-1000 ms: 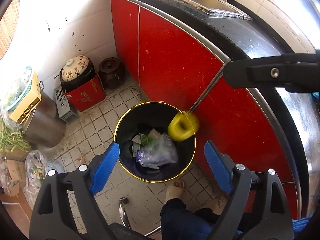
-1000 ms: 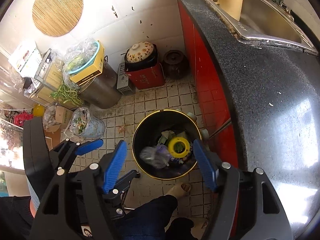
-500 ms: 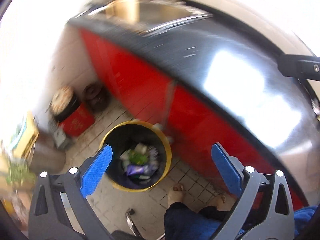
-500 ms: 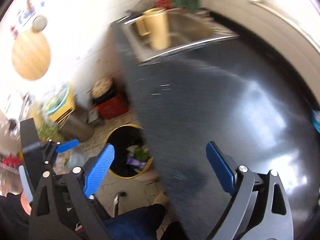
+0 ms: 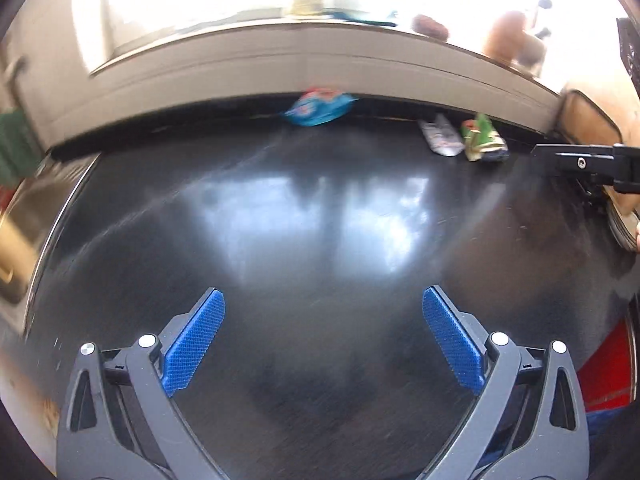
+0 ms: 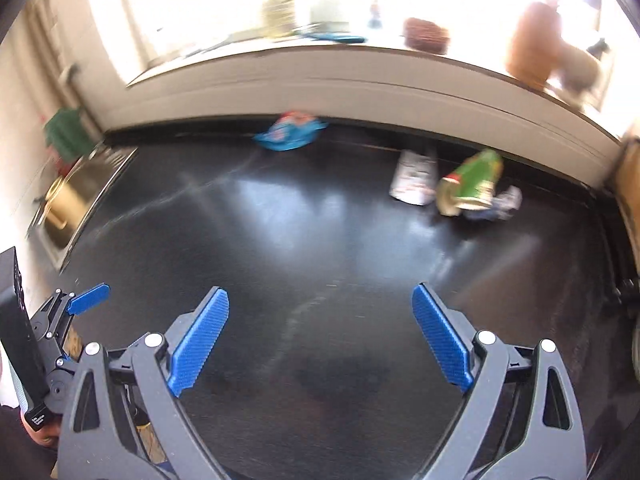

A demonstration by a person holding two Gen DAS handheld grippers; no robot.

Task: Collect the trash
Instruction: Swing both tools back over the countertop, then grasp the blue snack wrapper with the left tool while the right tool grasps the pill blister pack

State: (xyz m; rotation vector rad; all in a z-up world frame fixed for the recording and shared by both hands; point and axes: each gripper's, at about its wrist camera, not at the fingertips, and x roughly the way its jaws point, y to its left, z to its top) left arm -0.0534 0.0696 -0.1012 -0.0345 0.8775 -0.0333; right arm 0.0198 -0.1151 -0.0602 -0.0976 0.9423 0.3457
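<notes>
Three wrappers lie at the back of the black counter (image 5: 320,208) (image 6: 280,220), against the wall. A blue wrapper (image 5: 318,108) (image 6: 290,134) is furthest left. A white-silver wrapper (image 5: 442,138) (image 6: 414,178) and a green wrapper (image 5: 482,140) (image 6: 472,186) lie to its right. My left gripper (image 5: 324,304) hangs open and empty over the bare counter, well short of them. My right gripper (image 6: 320,302) is open and empty too, nearer the green wrapper. Part of the right gripper (image 5: 588,166) juts in at the right edge of the left wrist view. The left gripper (image 6: 86,298) shows at the lower left of the right wrist view.
A steel sink (image 6: 76,196) (image 5: 20,216) is set into the counter at the left. Jars and pots stand blurred on the bright windowsill (image 6: 360,46) behind. A wooden board (image 5: 584,120) leans at the right end. Red cabinet front (image 5: 604,368) shows below the counter edge.
Both grippers swung up from the bin on the floor to the counter top and opened wider. The yellow piece that hung over the bin lies in it; the bin is out of view.
</notes>
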